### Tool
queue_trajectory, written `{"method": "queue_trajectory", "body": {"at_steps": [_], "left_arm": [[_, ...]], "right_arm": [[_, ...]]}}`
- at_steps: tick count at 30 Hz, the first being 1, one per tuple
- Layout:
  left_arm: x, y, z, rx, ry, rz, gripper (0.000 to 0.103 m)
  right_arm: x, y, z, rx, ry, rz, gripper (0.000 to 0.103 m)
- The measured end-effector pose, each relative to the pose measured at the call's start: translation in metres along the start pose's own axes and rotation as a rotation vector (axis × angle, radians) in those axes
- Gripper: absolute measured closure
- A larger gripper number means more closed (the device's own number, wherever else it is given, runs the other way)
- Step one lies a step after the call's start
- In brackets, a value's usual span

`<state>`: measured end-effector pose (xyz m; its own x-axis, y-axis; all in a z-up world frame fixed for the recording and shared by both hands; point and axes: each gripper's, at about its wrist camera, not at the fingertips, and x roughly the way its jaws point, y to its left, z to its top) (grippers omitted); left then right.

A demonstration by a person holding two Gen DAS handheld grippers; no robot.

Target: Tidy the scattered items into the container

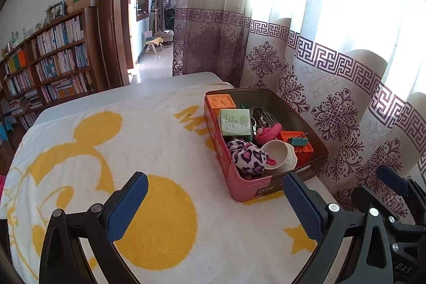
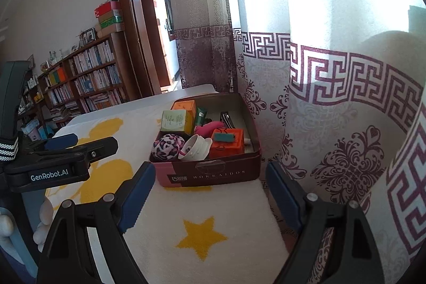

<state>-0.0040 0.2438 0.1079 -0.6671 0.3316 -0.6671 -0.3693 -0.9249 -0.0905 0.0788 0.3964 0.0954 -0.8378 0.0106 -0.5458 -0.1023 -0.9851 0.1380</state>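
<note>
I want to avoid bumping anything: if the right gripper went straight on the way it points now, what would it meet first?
Probably the front wall of the tin box, which sits dead ahead between the open fingers of the right gripper. Before it lies only bare towel, though depth is hard to judge here.

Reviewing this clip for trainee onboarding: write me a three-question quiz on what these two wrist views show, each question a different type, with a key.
1. True or false: the white cup stands on the towel, outside the tin.
2. Multiple choice: what lies between the fingers of the right gripper?
A. the leopard-print ball
B. nothing
C. the green box
3. Fill in: the left gripper is ____ (open or shut).

Key
1. False: it lies tilted inside the tin.
2. B: the fingers are spread over bare towel in front of the tin.
3. Open, and empty.
</note>
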Motion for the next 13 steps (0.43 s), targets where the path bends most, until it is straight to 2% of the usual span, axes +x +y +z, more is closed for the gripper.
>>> {"method": "queue_trajectory", "body": {"at_steps": [10,13], "left_arm": [[0.014,-0.012,-0.006,0.052,0.029,-0.016,0.000],[0.014,-0.009,-0.006,0.055,0.019,0.000,0.000]], "right_arm": [[0.009,0.003,-0.006,-0.017,0.017,-0.032,0.015],[0.012,0.005,-0.007,-0.018,0.025,-0.033,0.015]]}}
